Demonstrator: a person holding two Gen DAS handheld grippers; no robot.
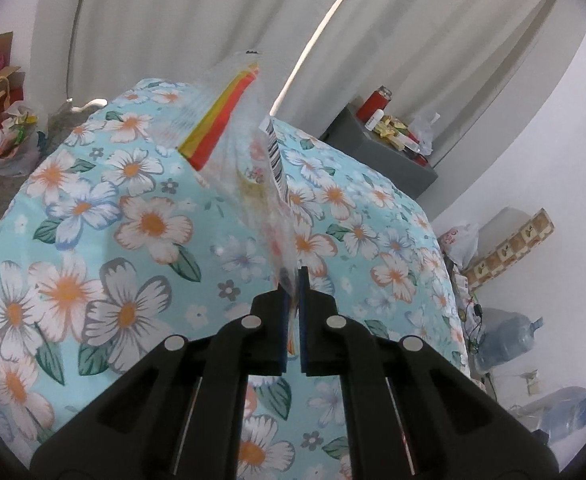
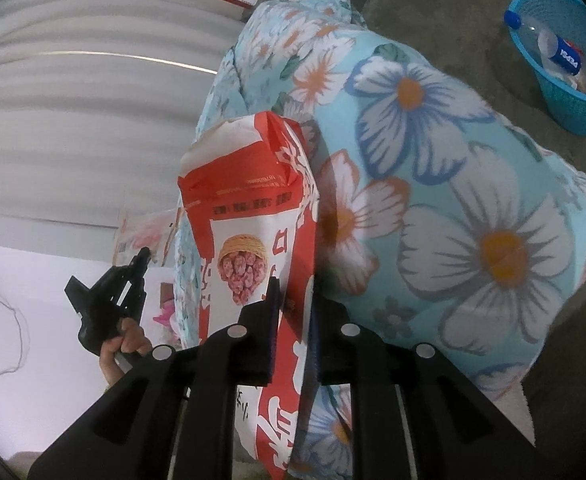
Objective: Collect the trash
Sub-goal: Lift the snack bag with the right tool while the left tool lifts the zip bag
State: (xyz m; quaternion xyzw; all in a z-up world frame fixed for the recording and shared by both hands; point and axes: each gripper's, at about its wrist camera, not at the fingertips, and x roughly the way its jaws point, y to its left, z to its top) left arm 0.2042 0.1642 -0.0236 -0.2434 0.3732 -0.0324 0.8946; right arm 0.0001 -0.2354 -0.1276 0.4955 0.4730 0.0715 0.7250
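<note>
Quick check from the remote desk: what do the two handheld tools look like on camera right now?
Both match: the left tool and the right tool are matte black plastic, each with two angled linkage arms per side carrying round silver pivot pins. Their flat fingers have dark blue pads on the inner faces. No cables or sleeves show; a bare hand grips the left tool's black handle.

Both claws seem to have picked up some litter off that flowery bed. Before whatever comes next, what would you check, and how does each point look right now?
1. Left gripper jaws shut on the clear plastic wrapper: ok.
2. Wrapper lifted off the floral bedspread: ok.
3. Right gripper jaws clamped on the red snack bag: ok.
4. Blue basket in sight on the floor, with a bottle already in it: ok.
5. Room left in the basket for both pieces: cannot tell.
</note>
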